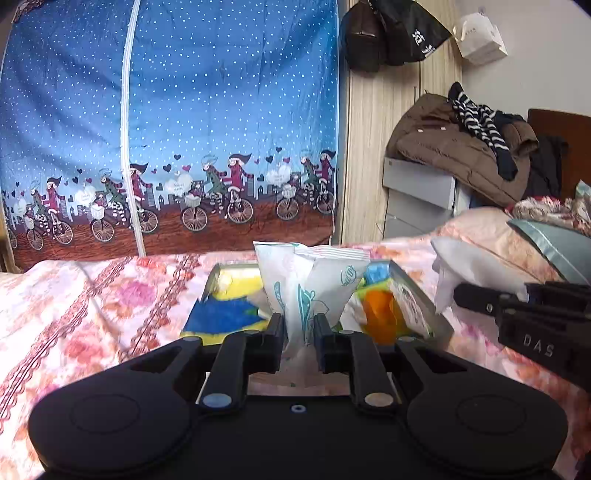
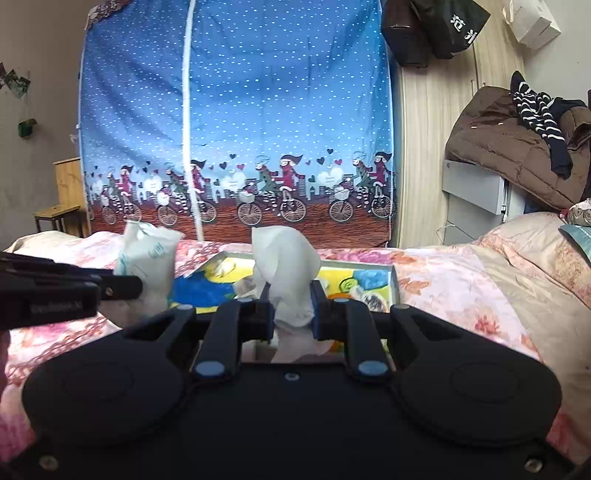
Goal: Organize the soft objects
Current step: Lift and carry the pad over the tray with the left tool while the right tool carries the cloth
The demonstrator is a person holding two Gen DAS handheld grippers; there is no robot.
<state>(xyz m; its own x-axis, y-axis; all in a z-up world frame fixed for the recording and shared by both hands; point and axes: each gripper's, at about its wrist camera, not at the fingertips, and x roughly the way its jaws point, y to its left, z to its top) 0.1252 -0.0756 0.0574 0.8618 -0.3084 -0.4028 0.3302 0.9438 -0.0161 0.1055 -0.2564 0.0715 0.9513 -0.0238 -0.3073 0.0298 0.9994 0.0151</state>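
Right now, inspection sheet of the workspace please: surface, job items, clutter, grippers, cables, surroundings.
Surface: bed with pink floral cover, rumpled.
Job's things: tissue pack, white tissue, both held above the tray; tray has a colourful printed bottom with crumpled white bits inside.
Clutter: brown coat and striped garment heaped on a grey box.
Grippers: left gripper shut on the tissue pack; right gripper shut on the white tissue.
Cables: nothing seen.
Surroundings: blue wardrobe cover with cyclists; bags hanging above; wooden stool.
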